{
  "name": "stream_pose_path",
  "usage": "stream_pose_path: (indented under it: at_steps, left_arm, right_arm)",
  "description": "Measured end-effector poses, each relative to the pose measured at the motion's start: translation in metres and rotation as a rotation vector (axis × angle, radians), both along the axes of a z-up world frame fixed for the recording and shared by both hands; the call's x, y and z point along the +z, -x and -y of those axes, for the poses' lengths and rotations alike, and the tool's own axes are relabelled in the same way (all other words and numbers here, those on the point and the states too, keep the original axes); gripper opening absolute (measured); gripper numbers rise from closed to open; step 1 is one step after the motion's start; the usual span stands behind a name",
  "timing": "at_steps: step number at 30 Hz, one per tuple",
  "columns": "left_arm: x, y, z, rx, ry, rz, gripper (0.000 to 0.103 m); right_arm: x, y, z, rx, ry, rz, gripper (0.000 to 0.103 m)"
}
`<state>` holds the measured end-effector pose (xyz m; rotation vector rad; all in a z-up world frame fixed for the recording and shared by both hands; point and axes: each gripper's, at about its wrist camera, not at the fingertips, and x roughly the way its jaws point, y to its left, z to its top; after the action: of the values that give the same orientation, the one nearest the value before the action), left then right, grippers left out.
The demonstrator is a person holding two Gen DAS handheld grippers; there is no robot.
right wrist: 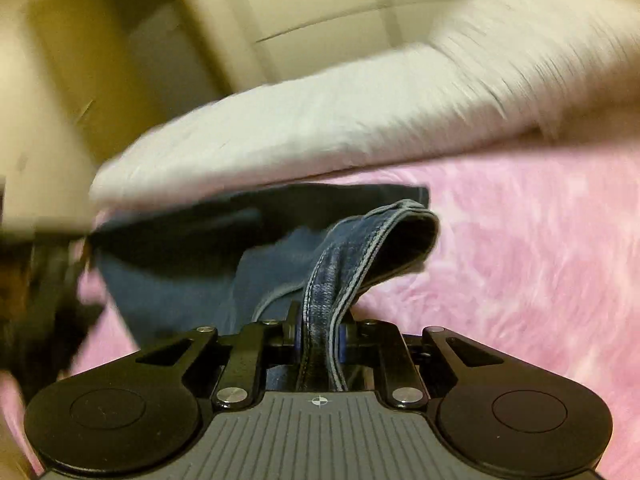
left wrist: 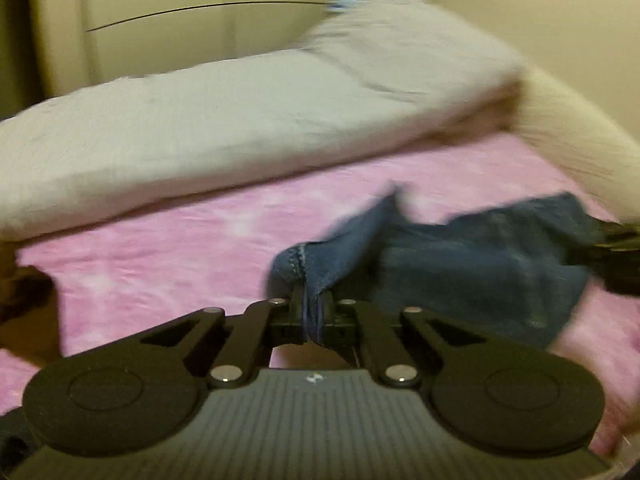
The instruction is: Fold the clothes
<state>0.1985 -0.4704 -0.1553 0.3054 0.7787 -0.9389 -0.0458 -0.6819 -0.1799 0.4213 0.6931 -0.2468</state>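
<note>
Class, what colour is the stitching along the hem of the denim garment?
Light grey-white, on blue denim garment; clearest in the right wrist view.

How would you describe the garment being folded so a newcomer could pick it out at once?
Start at the pink bedcover, with the pale folded duvet along its far side. In front of the duvet are blue denim jeans, clamped by the left gripper and right gripper. They are the only dark, stitched fabric there.
</note>
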Motion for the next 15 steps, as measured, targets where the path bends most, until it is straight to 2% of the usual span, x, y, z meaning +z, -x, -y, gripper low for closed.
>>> stream_pose_path:
  at_steps: [2, 3, 6, 8, 10, 11, 12, 14, 15]
  left_arm:
    - [-0.005, 0.045, -0.006, -0.071, -0.017, -0.084, 0.001]
    - [-0.008, 0.068, -0.009, -0.107, -0.027, -0.127, 0.001]
    - [-0.031, 0.138, -0.010, -0.179, -0.172, -0.242, 0.001]
    - [-0.048, 0.173, -0.015, -0.196, -0.271, -0.316, 0.002]
    - [-0.052, 0.188, -0.018, -0.200, -0.319, -0.331, 0.002]
    - [-0.054, 0.195, -0.019, -0.203, -0.343, -0.337, 0.004]
    - [-0.054, 0.196, -0.019, -0.199, -0.348, -0.339, 0.006]
    - [-0.050, 0.191, -0.016, -0.184, -0.334, -0.341, 0.016]
    - [-0.046, 0.189, -0.012, -0.183, -0.323, -0.317, 0.018]
  right_arm:
    - [-0.006, 0.024, -0.020, 0.083, 0.014, -0.067, 0.014]
    - [-0.015, 0.039, -0.028, 0.106, -0.011, -0.118, 0.015]
    - [-0.055, 0.082, -0.046, 0.116, -0.156, -0.287, 0.015]
    - [-0.074, 0.101, -0.053, 0.109, -0.245, -0.362, 0.018]
    - [-0.076, 0.108, -0.055, 0.100, -0.255, -0.395, 0.024]
    - [-0.075, 0.109, -0.054, 0.097, -0.250, -0.406, 0.033]
    - [-0.070, 0.111, -0.052, 0.091, -0.233, -0.406, 0.039]
    - [-0.060, 0.109, -0.043, 0.090, -0.195, -0.411, 0.043]
    - [-0.056, 0.109, -0.040, 0.094, -0.164, -0.403, 0.044]
